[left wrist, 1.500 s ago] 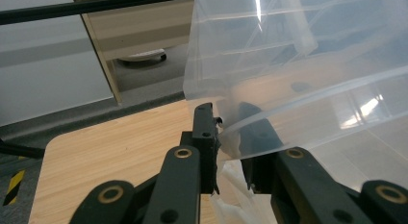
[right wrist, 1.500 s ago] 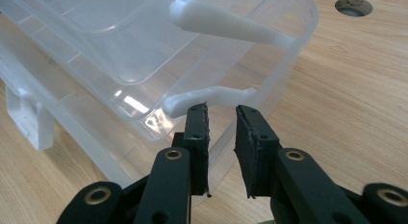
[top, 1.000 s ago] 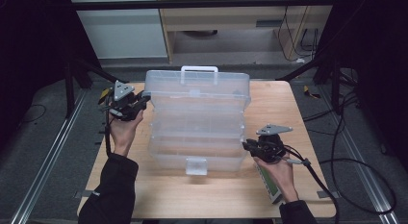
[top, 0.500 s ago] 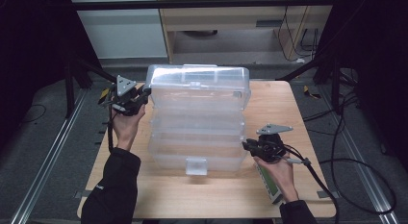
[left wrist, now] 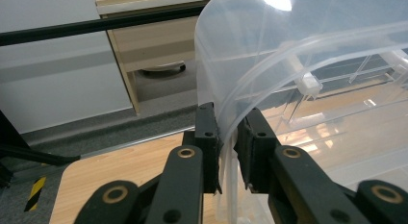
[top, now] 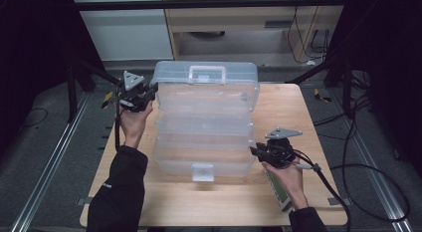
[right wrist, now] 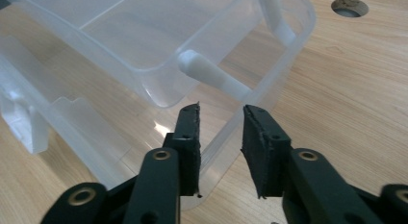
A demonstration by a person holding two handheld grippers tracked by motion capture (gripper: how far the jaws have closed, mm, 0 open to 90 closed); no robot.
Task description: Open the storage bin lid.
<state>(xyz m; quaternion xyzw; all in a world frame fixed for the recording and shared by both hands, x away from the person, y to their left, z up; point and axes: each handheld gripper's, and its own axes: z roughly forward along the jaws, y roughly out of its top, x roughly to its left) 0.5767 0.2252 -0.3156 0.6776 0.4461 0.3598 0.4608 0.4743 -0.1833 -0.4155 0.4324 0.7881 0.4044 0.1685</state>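
A: Where is the clear plastic box (top: 204, 125) sitting, and who is holding what?

B: It is sitting in the middle of the wooden bench (top: 318, 142), tiered trays fanned out, long axis running across from the person's left to right. The left gripper (top: 149, 92) is pinching the box's lid (top: 206, 75) at its far left corner; in the left gripper view the curved lid edge (left wrist: 231, 128) is passing between the jaws, which are clenching on it.

A: And the right gripper?

B: The right gripper (top: 255, 151) is hovering at the near right end of the box. Its jaws have just been opening, and in the right gripper view they are standing apart with the base's corner rim (right wrist: 219, 132) between them, neither pad pressing on it. So I am reading that one as released.

A: What is the next move turning on?

B: The lid is lying straight ahead of the left jaws, already gripped, so the left hand is the nearer one and would likely be swinging the lid about its hinge. The right hand is standing beside the base, ready to steady it.

A: Anything hard to make out?

B: The hinge line is lost in the stacked clear plastic, and the white link arm (right wrist: 214, 75) is blurring into the tray walls.
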